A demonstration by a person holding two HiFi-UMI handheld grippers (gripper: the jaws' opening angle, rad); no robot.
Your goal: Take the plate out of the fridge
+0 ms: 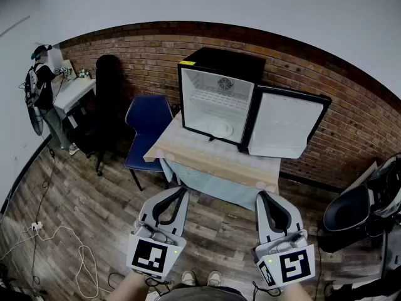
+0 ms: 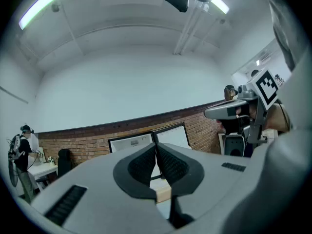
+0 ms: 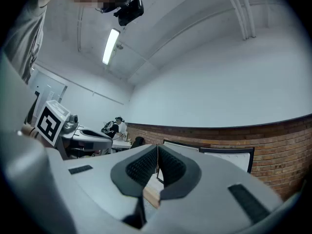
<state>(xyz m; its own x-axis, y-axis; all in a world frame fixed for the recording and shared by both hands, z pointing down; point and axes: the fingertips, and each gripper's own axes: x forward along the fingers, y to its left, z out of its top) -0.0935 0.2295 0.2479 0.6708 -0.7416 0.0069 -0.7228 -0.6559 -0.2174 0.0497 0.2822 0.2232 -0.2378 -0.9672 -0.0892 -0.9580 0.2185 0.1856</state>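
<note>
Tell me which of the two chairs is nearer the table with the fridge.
The blue chair, tucked at the table's left edge; the black chair stands further left, apart from it.

Light wood surface (image 1: pixel 210 162), pale cloth (image 1: pixel 207 184) hanging under its 6 o'clock edge; black fridge (image 1: pixel 225 61) sits on it toward 12 o'clock, door (image 1: pixel 283 127) swung open to 3 o'clock; bare strip of wood along 6 o'clock; blue chair (image 1: pixel 149 127) stands on the plank floor (image 1: pixel 94 212) at 9 o'clock.
</note>
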